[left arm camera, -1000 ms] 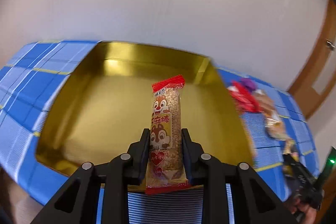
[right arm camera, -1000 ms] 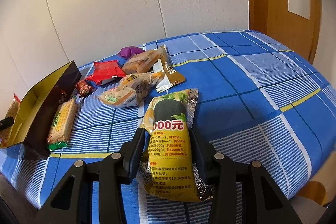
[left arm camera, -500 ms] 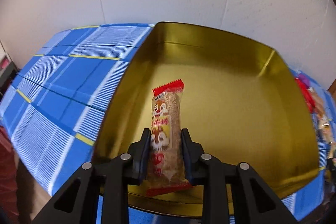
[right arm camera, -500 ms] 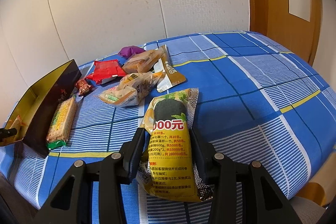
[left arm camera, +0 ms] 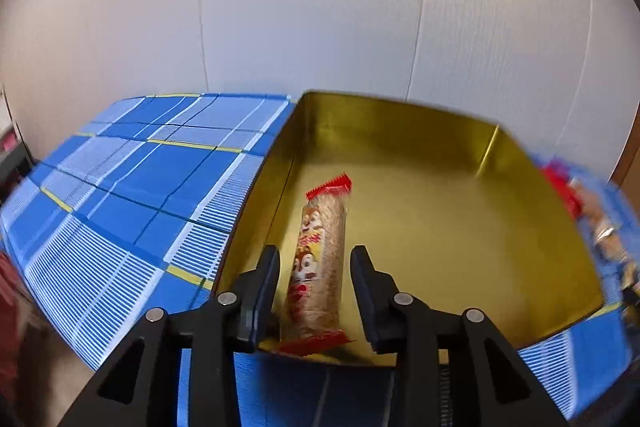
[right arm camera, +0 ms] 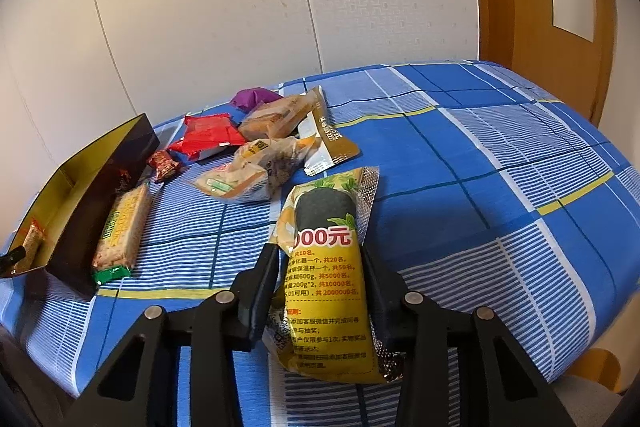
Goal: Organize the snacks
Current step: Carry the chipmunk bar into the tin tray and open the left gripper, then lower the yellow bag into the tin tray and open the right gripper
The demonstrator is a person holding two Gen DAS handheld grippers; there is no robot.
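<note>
In the left wrist view, a long snack bar (left arm camera: 320,259) with a red-ended chipmunk wrapper lies in the gold box (left arm camera: 440,227), near its left wall. My left gripper (left arm camera: 315,275) is open around the bar, with gaps on both sides. In the right wrist view, my right gripper (right arm camera: 320,267) is shut on a yellow snack pack (right arm camera: 326,267) with a dark roll pictured, held above the blue plaid cloth. The box (right arm camera: 100,183) stands at the far left there, with the bar (right arm camera: 30,247) inside.
Loose snacks lie on the cloth: a green-ended grain bar (right arm camera: 120,231) beside the box, a red pack (right arm camera: 208,139), a small red candy (right arm camera: 164,165), clear bread packs (right arm camera: 256,175), a gold sachet (right arm camera: 328,143), a purple item (right arm camera: 250,97). A wooden door (right arm camera: 540,7) stands right.
My left gripper has opened and let go of the chipmunk bar, which now lies in the box by the left wall. The right gripper has held still with its pack.
</note>
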